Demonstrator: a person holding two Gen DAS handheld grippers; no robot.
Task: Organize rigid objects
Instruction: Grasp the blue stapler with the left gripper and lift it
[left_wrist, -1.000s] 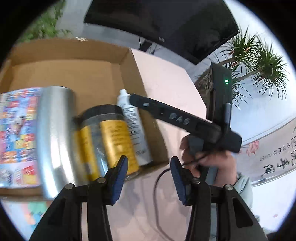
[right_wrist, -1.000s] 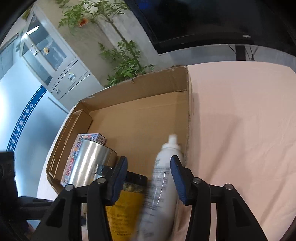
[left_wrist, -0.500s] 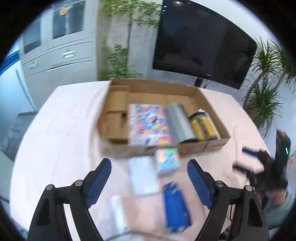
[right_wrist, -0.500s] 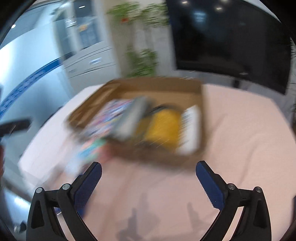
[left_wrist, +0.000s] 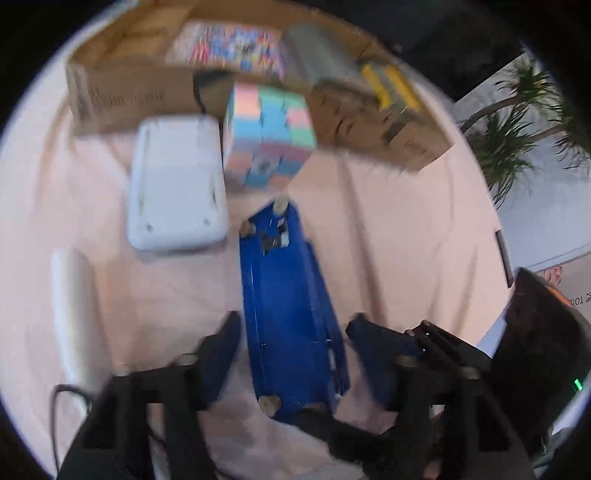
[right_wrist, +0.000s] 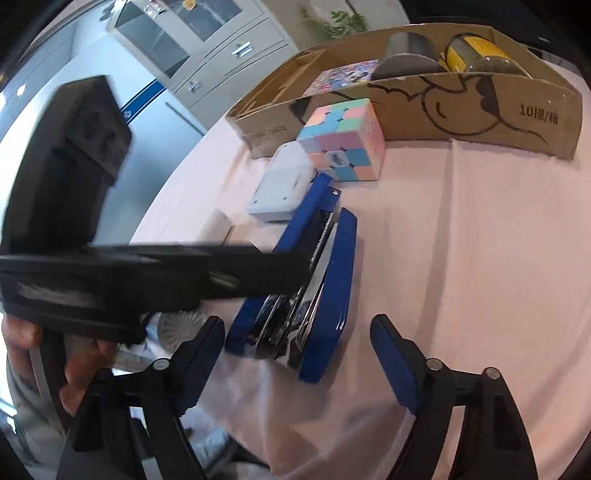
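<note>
Right now both grippers hang over a table (right_wrist: 461, 229) under a soft, creased pink cloth. Left gripper (left_wrist: 291, 332): black frame, blue fingers (left_wrist: 225, 343) straddling a glossy blue stapler (left_wrist: 288, 314) that lies lengthwise between them; its jaws have just been closing, a gap shows on either side, pads not pressing as far as the blur lets me tell. In the left wrist view the stapler's underside faces up, a flat hard slab with small round feet. At 12 o'clock from it sits a pastel puzzle cube (left_wrist: 269, 136), matte squares, just in front of a brown corrugated cardboard box (left_wrist: 129, 96). At 10 o'clock, a flat white plastic device (left_wrist: 177, 184) with rounded corners, beside the cube. At 9 o'clock, a pale cylinder-like thing (left_wrist: 74, 314), too blurred to name. Right gripper (right_wrist: 297, 332): fingers (right_wrist: 391, 358) wide apart, nothing between the pads, jaws just been closing from wider; the stapler's near end lies just ahead at 12 o'clock, on its side, shiny metal showing between the blue halves. Inside the box: a colourful printed flat box (right_wrist: 347, 75), a smooth silver metal cylinder (right_wrist: 410, 62) and a yellow-labelled jar (right_wrist: 480, 55), lying side by side. A hand (right_wrist: 55, 354) at 8 o'clock in the right wrist view grips the left gripper's black body.
</note>
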